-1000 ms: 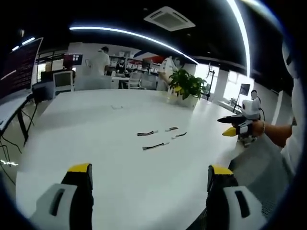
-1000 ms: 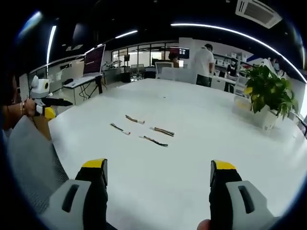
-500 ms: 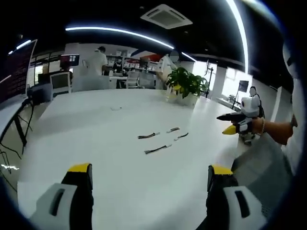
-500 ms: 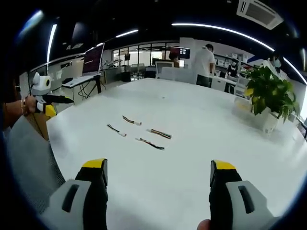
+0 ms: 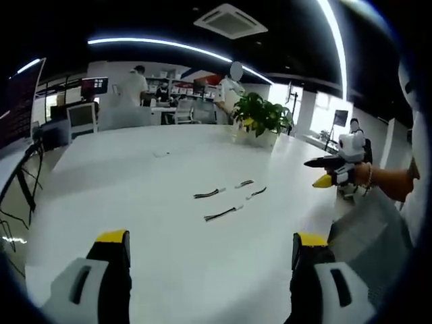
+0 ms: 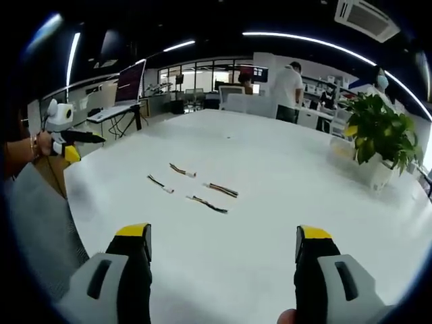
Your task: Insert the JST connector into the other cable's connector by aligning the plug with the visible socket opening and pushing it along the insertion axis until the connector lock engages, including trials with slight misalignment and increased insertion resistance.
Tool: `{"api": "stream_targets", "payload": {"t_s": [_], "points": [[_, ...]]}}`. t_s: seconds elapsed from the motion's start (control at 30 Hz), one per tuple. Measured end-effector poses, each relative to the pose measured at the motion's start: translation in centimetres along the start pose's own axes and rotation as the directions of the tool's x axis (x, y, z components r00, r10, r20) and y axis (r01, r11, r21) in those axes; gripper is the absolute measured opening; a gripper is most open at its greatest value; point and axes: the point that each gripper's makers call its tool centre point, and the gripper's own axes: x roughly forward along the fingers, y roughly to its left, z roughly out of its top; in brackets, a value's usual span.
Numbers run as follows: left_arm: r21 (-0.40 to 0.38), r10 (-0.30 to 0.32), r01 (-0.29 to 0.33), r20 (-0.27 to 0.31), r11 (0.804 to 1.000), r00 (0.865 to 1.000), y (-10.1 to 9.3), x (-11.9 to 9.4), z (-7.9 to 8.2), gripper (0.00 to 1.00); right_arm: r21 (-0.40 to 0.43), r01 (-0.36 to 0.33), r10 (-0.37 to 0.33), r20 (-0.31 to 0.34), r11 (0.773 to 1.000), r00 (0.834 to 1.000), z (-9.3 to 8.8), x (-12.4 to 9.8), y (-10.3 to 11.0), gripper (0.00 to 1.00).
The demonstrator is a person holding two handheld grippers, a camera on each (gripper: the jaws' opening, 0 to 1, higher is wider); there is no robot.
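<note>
Lying loose on the white tabletop (image 6: 270, 223) are four short cables (image 6: 208, 204), set near one another in a small cluster and well ahead of both grippers. The left gripper (image 5: 210, 251) hangs above the near edge with its jaws spread wide and nothing between them; the right gripper (image 6: 223, 244) is likewise wide open and empty. In the left gripper view the cables (image 5: 221, 214) sit mid-table, with a potted plant (image 5: 261, 119) beyond them at the far side. People stand in the background.
</note>
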Motion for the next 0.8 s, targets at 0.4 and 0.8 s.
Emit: {"api": "stream_targets", "payload": {"t_s": [0.4, 0.8], "points": [[0.024, -0.011, 0.011, -0.011, 1.000, 1.000, 0.8, 1.1, 0.7, 0.99, -0.021, 0.000, 0.000, -0.001, 1.000, 1.000, 0.6, 0.7, -0.8, 0.86], [0.058, -0.023, 0.025, -0.021, 0.998, 0.999, 1.8, 2.3, 1.4, 0.99, -0.041, -0.007, 0.007, 0.000, 0.999, 1.000, 1.1, 1.6, -1.4, 0.86]]}}
